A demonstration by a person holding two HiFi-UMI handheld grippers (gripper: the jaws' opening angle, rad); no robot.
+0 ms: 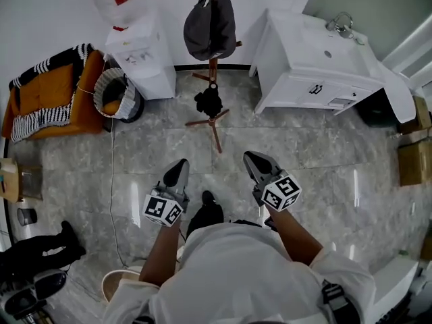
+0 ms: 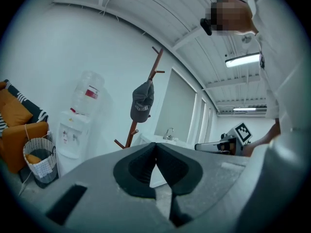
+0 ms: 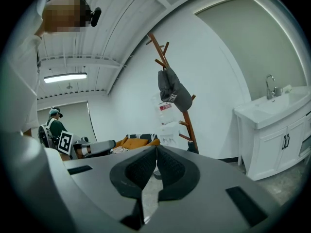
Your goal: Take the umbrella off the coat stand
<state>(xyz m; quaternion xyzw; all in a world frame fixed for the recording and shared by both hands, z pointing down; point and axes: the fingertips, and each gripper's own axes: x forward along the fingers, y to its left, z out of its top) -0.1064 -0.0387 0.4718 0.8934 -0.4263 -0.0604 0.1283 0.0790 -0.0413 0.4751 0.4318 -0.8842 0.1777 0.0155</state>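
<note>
A brown wooden coat stand (image 1: 213,66) rises against the far wall, ahead of both grippers. A dark grey cap (image 1: 210,20) hangs near its top. Lower on the pole hangs a small black folded umbrella (image 1: 208,101), just above the stand's feet. My left gripper (image 1: 180,163) and right gripper (image 1: 252,156) point level toward the stand, well short of it, with floor between. Both are shut with nothing in them. In the right gripper view the cap (image 3: 173,92) shows clearly and the umbrella (image 3: 193,148) peeks over the shut jaws. The left gripper view shows the stand (image 2: 144,101) only.
A white water dispenser (image 1: 138,52) stands left of the stand, with a woven basket (image 1: 116,93) and an orange sofa (image 1: 54,100) further left. A white sink cabinet (image 1: 317,66) is to the right. Cardboard boxes (image 1: 413,159) line the right wall. Another person (image 3: 54,126) stands behind.
</note>
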